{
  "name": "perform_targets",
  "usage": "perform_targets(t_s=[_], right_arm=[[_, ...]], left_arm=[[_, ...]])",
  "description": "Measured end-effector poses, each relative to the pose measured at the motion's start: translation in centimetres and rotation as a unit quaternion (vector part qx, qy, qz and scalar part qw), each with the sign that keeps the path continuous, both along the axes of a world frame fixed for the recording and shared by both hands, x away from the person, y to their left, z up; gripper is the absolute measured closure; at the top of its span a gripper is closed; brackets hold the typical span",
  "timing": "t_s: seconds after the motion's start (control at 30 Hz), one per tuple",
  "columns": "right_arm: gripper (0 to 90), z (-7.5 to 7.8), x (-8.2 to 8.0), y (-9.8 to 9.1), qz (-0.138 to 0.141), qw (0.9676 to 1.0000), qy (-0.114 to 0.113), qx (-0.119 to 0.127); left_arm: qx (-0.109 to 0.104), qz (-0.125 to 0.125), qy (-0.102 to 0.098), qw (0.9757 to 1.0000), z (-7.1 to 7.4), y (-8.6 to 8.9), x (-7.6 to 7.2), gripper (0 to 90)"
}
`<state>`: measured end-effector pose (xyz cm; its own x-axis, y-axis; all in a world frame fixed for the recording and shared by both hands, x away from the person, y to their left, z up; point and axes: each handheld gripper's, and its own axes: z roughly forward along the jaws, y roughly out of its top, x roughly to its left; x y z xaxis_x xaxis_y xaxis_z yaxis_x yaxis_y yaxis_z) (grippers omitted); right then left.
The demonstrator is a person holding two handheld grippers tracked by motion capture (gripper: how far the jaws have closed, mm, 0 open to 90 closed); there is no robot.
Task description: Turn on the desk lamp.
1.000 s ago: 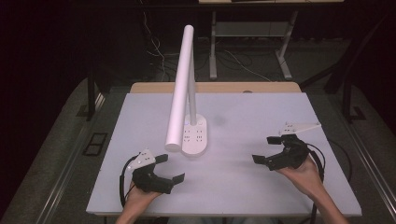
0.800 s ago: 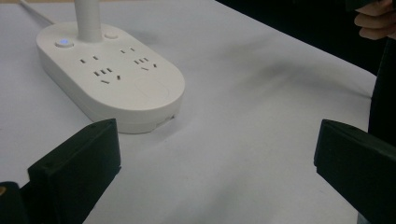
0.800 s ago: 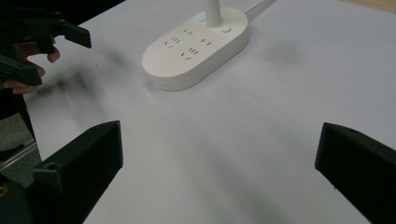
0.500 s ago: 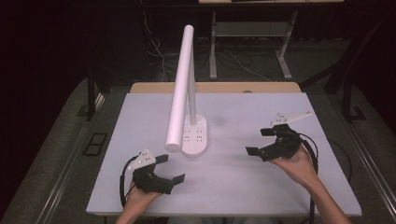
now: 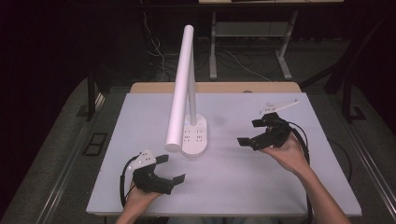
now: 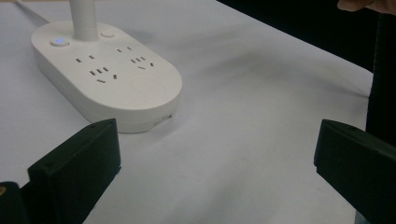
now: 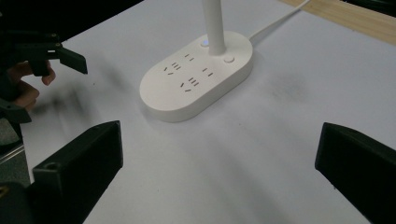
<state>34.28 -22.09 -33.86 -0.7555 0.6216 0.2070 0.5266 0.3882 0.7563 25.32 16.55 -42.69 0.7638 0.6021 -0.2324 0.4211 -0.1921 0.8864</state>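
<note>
Two tongs stand apart-jawed and empty; the lamp base (image 5: 194, 135) sits mid-counter (image 5: 233, 186), long axis running away from the person, between right tongs (image 5: 256, 133) and left tongs (image 5: 170, 169), left seemingly nearer

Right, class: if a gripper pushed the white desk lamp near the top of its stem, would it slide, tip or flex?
The desk lamp would probably tip before sliding: its long bar head overhangs the oval socket base. The thin stem might flex slightly. The smooth plastic base would likely slide on the white table if pushed low.
</note>
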Motion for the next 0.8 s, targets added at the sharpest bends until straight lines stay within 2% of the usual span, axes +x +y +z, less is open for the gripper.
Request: perform_targets(t_s=[0.8], right_arm=[[0.7,-0.4,4.7,3.0,0.008,0.9999,0.01,-0.011]], left_arm=[[-0.004,0.003,0.004,1.0,0.0,0.2,0.0,0.0]])
